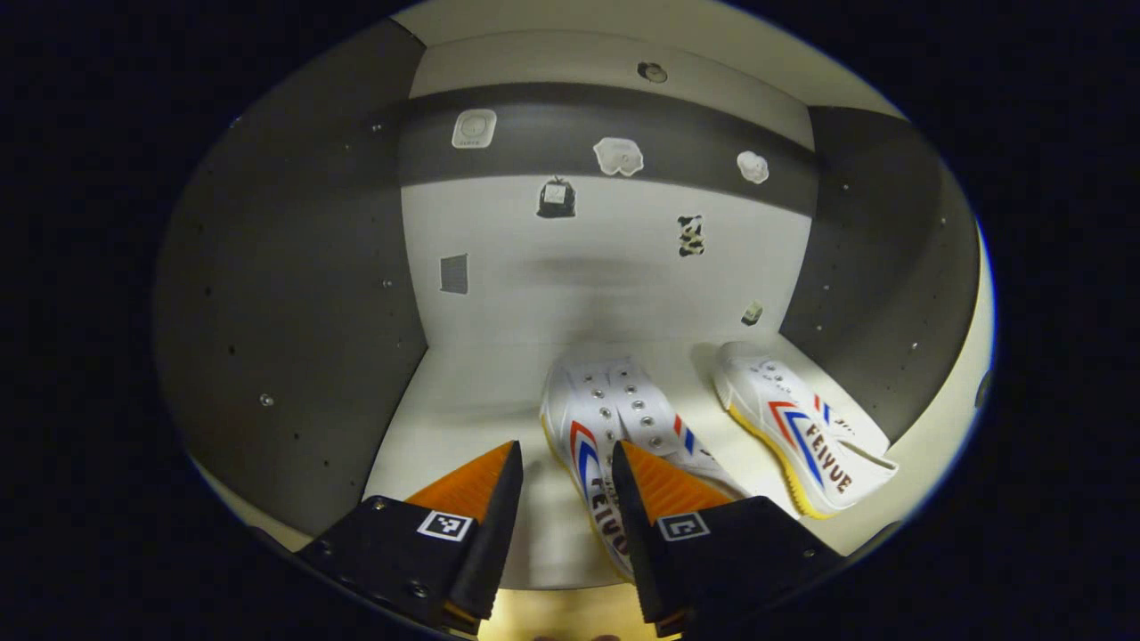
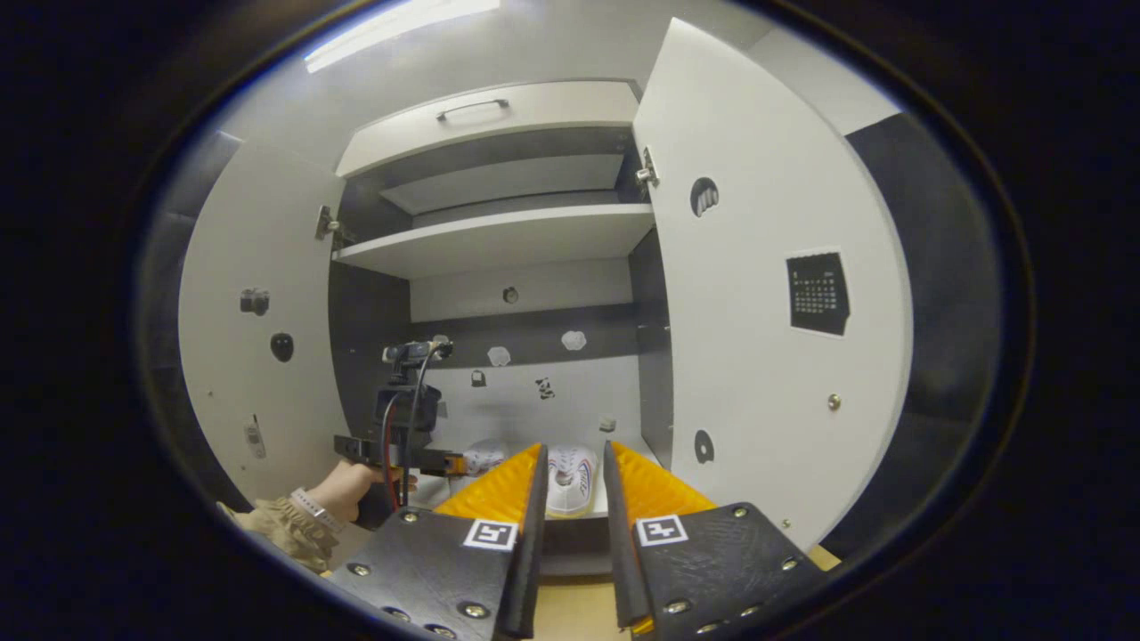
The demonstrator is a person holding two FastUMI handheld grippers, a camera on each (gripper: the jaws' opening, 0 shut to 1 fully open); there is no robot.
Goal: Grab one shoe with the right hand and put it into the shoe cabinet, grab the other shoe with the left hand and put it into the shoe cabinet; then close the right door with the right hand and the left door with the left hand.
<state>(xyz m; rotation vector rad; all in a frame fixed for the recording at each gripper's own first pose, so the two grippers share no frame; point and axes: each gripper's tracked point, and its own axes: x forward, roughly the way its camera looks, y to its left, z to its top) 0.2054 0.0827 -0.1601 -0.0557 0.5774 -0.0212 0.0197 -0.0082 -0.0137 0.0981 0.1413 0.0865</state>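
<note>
2 shoes, near shoe (image 1: pixel 614 427) and right shoe (image 1: pixel 802 427), are lying inside the shoe cabinet (image 2: pixel 499 240). Left gripper (image 1: pixel 565 463) is being held apart, empty; right gripper (image 2: pixel 574 467) likewise. Both doors, right door (image 2: pixel 757 312) included, are standing open; withdrawal is being advised before swinging.

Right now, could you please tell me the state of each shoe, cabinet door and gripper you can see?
White sneaker with red and blue stripes, nearer: lying inside the cabinet, between the open left gripper fingers, not clamped.
Second matching white sneaker: resting on the same shelf, apart.
White right cabinet door: open.
White left cabinet door: open.
Right gripper: open, empty.
</note>
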